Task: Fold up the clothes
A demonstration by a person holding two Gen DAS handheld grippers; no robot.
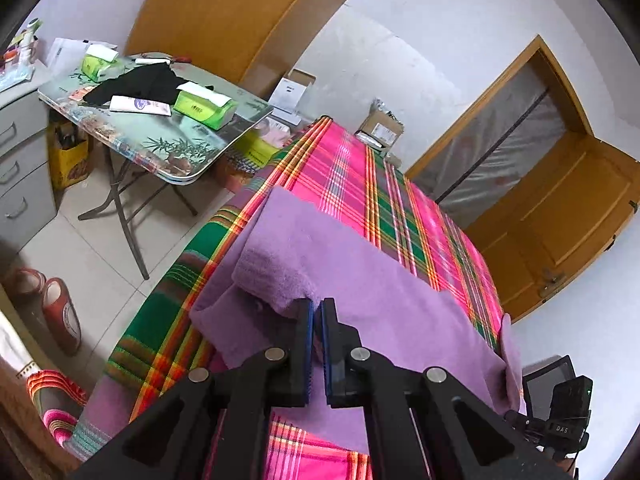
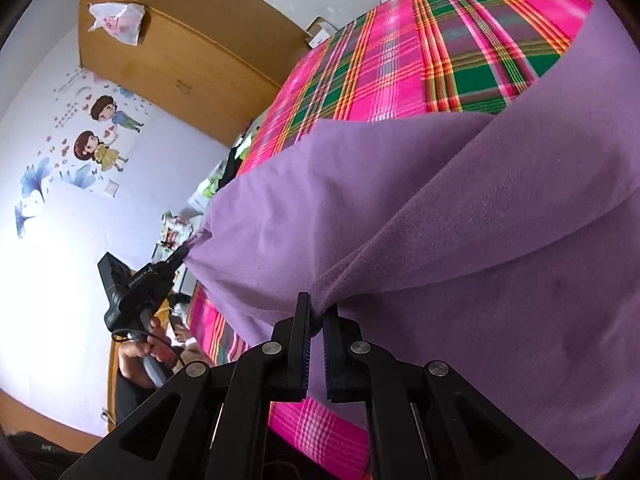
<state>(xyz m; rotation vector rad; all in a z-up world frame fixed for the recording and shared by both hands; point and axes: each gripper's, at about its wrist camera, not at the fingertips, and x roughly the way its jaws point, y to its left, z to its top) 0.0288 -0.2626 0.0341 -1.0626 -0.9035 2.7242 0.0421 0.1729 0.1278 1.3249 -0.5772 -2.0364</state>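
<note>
Bright daylight, white wall (image 2: 60, 280) blown out w/ glare; fisheye edges warped, dark.

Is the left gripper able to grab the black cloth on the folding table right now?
Probably not: the left gripper is shut on the purple garment, and the black cloth lies apart, across open floor.

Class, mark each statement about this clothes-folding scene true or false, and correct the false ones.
1. The left gripper is shut on the purple fleece garment. True.
2. The right gripper hangs open above it. False: it is clamped on a bunched fold.
3. The garment lies on a pink and green plaid bedsheet. True.
4. The folding table holds blue tissue packs. False: the tissue packs are green.
</note>
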